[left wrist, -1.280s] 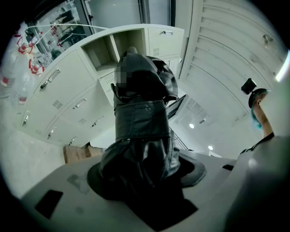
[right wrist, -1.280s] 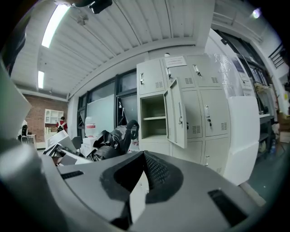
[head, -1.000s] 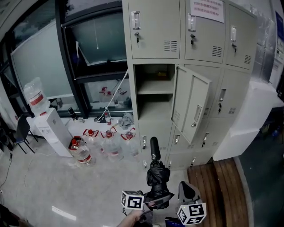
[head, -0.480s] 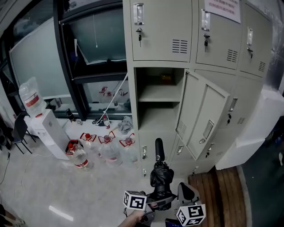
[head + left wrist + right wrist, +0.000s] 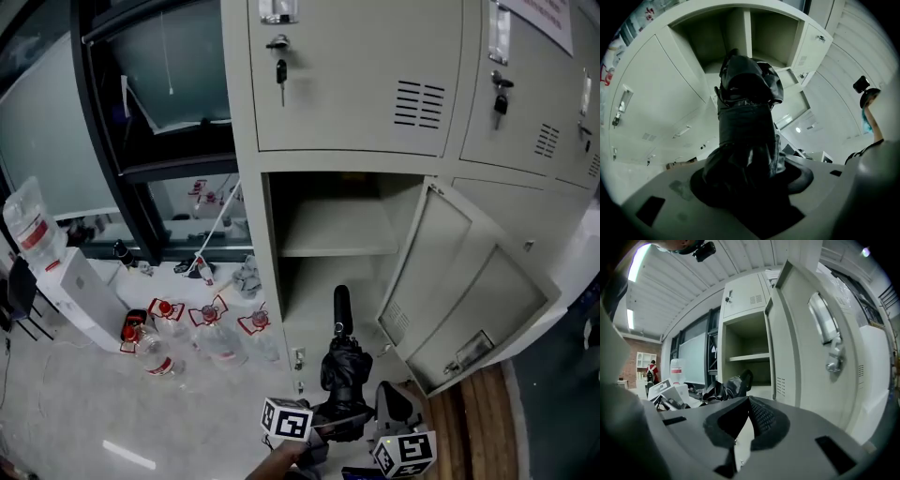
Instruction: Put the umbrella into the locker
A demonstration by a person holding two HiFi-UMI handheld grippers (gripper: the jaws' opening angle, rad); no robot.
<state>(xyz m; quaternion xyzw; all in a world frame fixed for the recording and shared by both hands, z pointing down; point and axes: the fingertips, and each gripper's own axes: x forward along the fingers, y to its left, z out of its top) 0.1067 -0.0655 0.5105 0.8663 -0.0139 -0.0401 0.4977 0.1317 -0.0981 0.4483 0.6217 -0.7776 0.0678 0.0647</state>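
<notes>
Your left gripper point(image 5: 330, 424) has its jaws clamped on the folded umbrella point(image 5: 343, 366), at the mouth of the open locker point(image 5: 253, 225). The umbrella is light and its fabric soft and slippery, so grip the stiff shaft. The right gripper point(image 5: 394, 405) has its jaws closed and empty.

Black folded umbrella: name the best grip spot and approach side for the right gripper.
Probably take the black folded umbrella by its slim black handle, from the right: the left gripper clamps the bunched canopy, and the handle juts out bare.

umbrella point(image 5: 342, 361): black, folded, handle toward locker | locker point(image 5: 337, 230): grey, door open
</notes>
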